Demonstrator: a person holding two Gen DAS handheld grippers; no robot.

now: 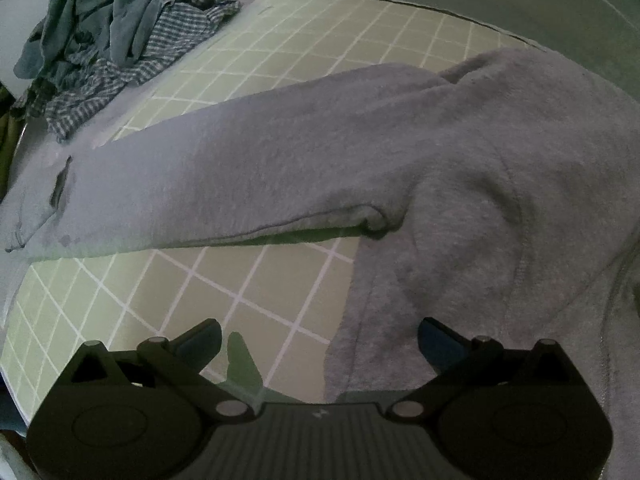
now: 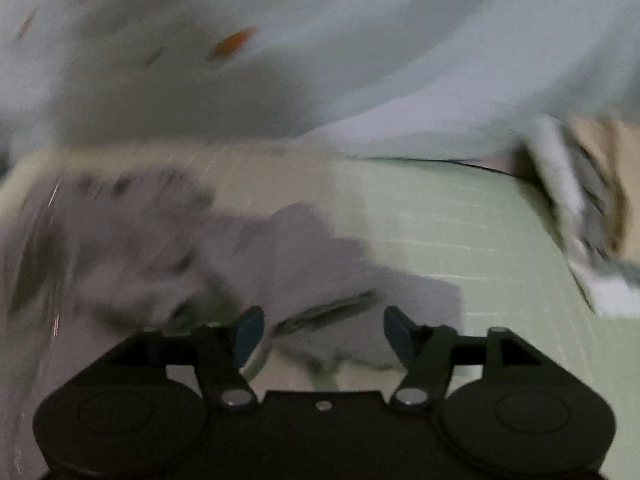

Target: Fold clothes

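A grey sweatshirt [image 1: 460,168] lies spread on the green gridded mat [image 1: 240,292], one long sleeve [image 1: 192,196] stretched out to the left. My left gripper [image 1: 320,340] hovers open above the garment's near edge, nothing between its fingers. In the right wrist view, which is blurred by motion, another part of the grey sweatshirt [image 2: 200,256] lies crumpled on the mat [image 2: 460,240]. My right gripper [image 2: 324,332] stands open just above a fold of that fabric, holding nothing.
A heap of clothes, a blue-grey garment [image 1: 96,20] on a checked one [image 1: 132,68], sits at the far left corner. A pale sheet [image 2: 360,60] borders the mat's far edge. A blurred folded pile [image 2: 592,220] lies at the right.
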